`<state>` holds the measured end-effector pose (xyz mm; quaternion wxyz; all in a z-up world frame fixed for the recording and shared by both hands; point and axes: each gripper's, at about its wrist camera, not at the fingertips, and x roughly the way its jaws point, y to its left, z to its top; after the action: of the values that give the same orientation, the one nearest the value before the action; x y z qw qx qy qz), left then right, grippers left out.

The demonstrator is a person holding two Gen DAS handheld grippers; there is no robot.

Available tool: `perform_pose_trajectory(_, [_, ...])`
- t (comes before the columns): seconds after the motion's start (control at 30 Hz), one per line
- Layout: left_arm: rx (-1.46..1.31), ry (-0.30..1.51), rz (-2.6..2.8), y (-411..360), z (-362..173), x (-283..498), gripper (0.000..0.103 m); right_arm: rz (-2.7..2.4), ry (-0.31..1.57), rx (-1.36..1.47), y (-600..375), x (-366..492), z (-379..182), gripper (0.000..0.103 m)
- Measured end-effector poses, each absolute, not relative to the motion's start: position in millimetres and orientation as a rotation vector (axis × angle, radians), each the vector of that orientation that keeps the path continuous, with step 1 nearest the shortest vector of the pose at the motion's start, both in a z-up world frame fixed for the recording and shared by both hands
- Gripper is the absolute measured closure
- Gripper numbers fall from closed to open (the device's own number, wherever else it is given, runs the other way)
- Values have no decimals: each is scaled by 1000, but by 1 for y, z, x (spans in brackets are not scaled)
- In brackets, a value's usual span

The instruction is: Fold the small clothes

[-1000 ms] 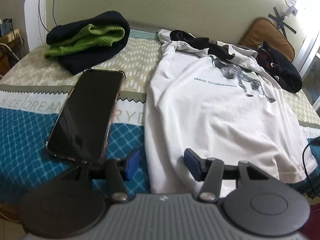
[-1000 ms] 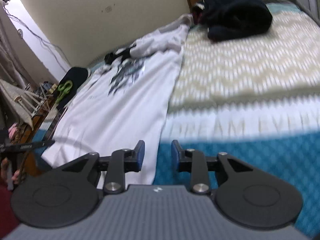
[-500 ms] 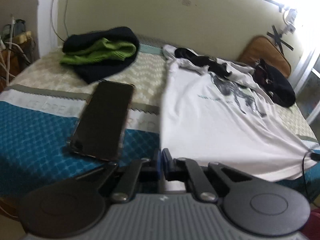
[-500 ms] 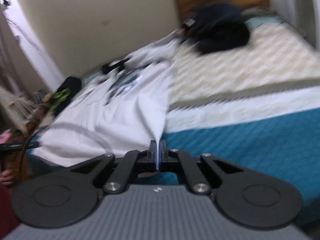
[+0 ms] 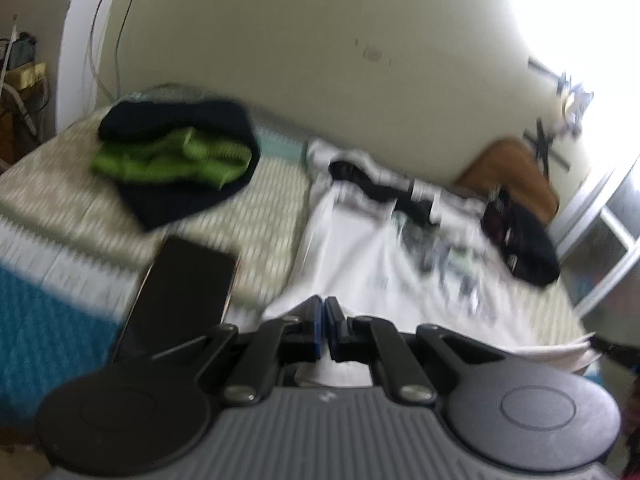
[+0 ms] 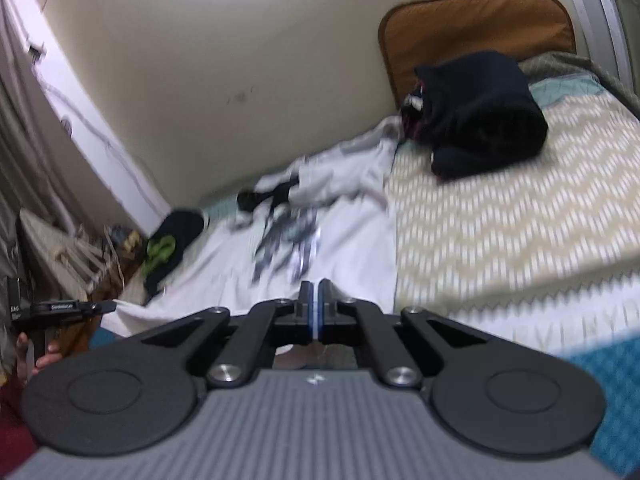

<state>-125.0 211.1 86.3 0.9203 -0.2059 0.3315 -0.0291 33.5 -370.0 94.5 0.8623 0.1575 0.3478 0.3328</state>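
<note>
left hand-held gripper [image 5: 323,322] clamped on near hem of white t-shirt [image 5: 384,264], jaws together on the cloth. right hand-held gripper [image 6: 314,308] likewise pinching the hem. shirt spread across bed [image 6: 500,232], phone [image 5: 180,292] just beside it.

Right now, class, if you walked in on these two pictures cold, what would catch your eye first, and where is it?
The white T-shirt with a dark print spreads across the middle of the bed, its near hem pinched at both corners by the left tool and right tool. A black-and-green bundle sits far left by the wall, with a dark phone lying in front of it. A black garment rests against the brown cushion.
</note>
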Motion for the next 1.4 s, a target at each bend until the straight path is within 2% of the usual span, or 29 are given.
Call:
perform_pose_trajectory(0.1, [-433,647,-50,214,106,-71,100,673,712,361,-364,81,101,98])
perform_pose_trajectory(0.17, [-460,635,-19,215,114,-21,95,597,696,406,-356,122,96,95])
perform_pose_trajectory(0.2, [-459,627,13,213,115,0,89,542,670,423,-351,142,91,93])
perform_pose_trajectory(0.23, [-436,625,77,211,114,23,73,478,640,395,-345,157,87,81])
perform_pose_trajectory(0.27, [-412,640,150,208,110,39,68,405,638,332,-337,170,83,60])
perform_pose_trajectory(0.3, [-401,673,204,205,103,50,67,344,663,288,-332,178,79,57])
perform_pose_trajectory(0.37, [-382,706,134,199,90,51,64,399,683,301,-336,174,73,58])
perform_pose_trajectory(0.43, [-314,705,111,191,80,43,54,478,683,287,-340,155,70,58])
perform_pose_trajectory(0.53, [-194,719,110,173,65,39,53,563,688,150,-321,131,65,58])
perform_pose_trajectory(0.8, [-98,822,97,157,34,48,53,924,785,-173,-214,105,49,59])
perform_pose_trajectory(0.83, [-105,835,102,159,31,48,53,928,810,-222,-204,107,46,76])
perform_pose_trajectory(0.87, [-118,842,102,163,29,48,53,946,829,-264,-197,110,43,99])
perform_pose_trajectory(0.9, [-129,843,105,167,28,47,53,964,829,-285,-192,113,44,100])
perform_pose_trajectory(1.07, [-176,795,141,177,38,50,53,875,666,-242,-171,154,75,100])
perform_pose_trajectory(1.13, [-185,788,168,177,39,57,53,793,592,-343,-155,171,67,99])
perform_pose_trajectory(1.17, [-186,792,179,177,37,61,53,753,605,-378,-147,180,57,95])
perform_pose_trajectory(1.23, [-176,801,198,176,34,67,53,687,689,-410,-143,192,38,94])
perform_pose_trajectory(1.3, [-160,810,208,175,30,70,52,673,714,-343,-157,194,36,89])
perform_pose_trajectory(1.37, [-149,828,204,174,26,70,50,681,716,-206,-188,187,46,69])
perform_pose_trajectory(1.4, [-147,832,198,174,25,69,50,680,705,-139,-207,181,52,68])
